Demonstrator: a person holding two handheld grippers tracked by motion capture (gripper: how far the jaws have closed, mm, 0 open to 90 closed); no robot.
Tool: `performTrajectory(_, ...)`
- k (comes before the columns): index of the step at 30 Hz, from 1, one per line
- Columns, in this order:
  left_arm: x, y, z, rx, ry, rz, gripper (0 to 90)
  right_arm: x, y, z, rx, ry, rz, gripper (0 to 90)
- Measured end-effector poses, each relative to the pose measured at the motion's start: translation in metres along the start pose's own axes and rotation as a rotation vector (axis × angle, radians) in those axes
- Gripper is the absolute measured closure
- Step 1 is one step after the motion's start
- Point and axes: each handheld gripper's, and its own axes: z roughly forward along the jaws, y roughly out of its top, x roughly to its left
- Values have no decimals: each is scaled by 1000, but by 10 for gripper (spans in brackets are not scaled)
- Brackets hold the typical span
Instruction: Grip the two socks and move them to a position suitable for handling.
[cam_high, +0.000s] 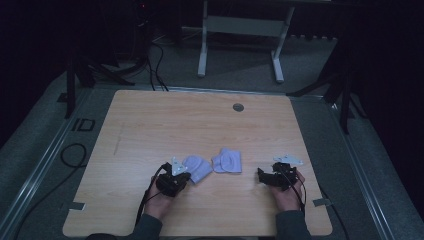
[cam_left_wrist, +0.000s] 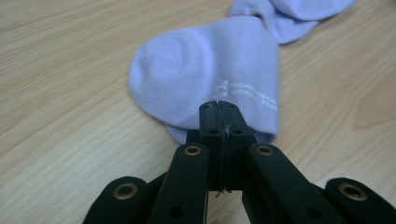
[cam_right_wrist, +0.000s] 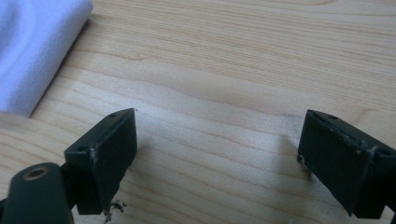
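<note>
Two pale lilac socks lie folded on the wooden table (cam_high: 150, 125). The left sock (cam_high: 197, 167) (cam_left_wrist: 205, 70) carries small white lettering. My left gripper (cam_high: 185, 176) (cam_left_wrist: 218, 109) is shut, its tips pinching that sock's near edge. The right sock (cam_high: 227, 161) (cam_left_wrist: 289, 14) touches the left one's far end. My right gripper (cam_high: 261, 175) (cam_right_wrist: 219, 144) rests open just right of it, with only bare wood between its jaws. A corner of the right sock (cam_right_wrist: 32, 46) lies at the upper left of the right gripper view, clear of the jaws.
A round grey grommet (cam_high: 238, 107) is set into the table near its far edge. Tape tabs mark the near corners (cam_high: 76, 205) (cam_high: 321, 202). A white table frame (cam_high: 240, 30) stands on the floor beyond, and cables (cam_high: 75, 155) lie at the left.
</note>
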Motion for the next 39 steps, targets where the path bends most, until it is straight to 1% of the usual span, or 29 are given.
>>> performTrajectory(2,-4,0,1,-2,-21,3,896,0,0,0,0,0,0,115)
performTrajectory(3,-4,0,1,-2,-21,3,896,0,0,0,0,0,0,115)
performTrajectory(4,-8,1,2,0,-25,10,896,0,0,0,0,0,-1,116)
performTrajectory(6,-17,1,5,4,-50,28,896,0,0,0,0,1,-1,116)
performTrajectory(8,-22,2,7,3,-77,28,895,0,0,0,0,1,-1,116)
performTrajectory(9,-24,2,8,7,-84,36,894,0,0,0,0,1,-1,116)
performTrajectory(12,-28,3,8,2,-91,40,882,0,0,0,0,1,-1,115)
performTrajectory(14,-26,4,5,-12,-82,30,860,0,0,0,0,1,-1,115)
performTrajectory(16,-20,5,1,-23,-52,15,817,0,0,0,0,1,-1,116)
performTrajectory(19,-6,7,-5,-35,-9,-33,782,0,0,0,0,2,-3,115)
performTrajectory(22,9,10,-8,-53,28,-84,703,0,0,0,0,2,-3,115)
performTrajectory(24,19,12,-7,-51,33,-122,689,0,0,0,0,2,-3,116)
performTrajectory(25,23,12,-5,-41,31,-135,676,0,0,0,0,2,-3,115)
performTrajectory(29,32,14,4,-20,25,-170,639,0,0,0,0,2,-3,115)
performTrajectory(32,33,14,10,-6,11,-180,629,0,0,0,0,2,-3,115)
performTrajectory(34,34,13,13,13,13,-178,644,0,0,0,0,2,-3,115)
performTrajectory(38,33,12,15,27,25,-161,672,0,0,0,0,2,-3,115)
performTrajectory(39,32,12,16,34,30,-150,682,0,0,0,0,2,-3,115)
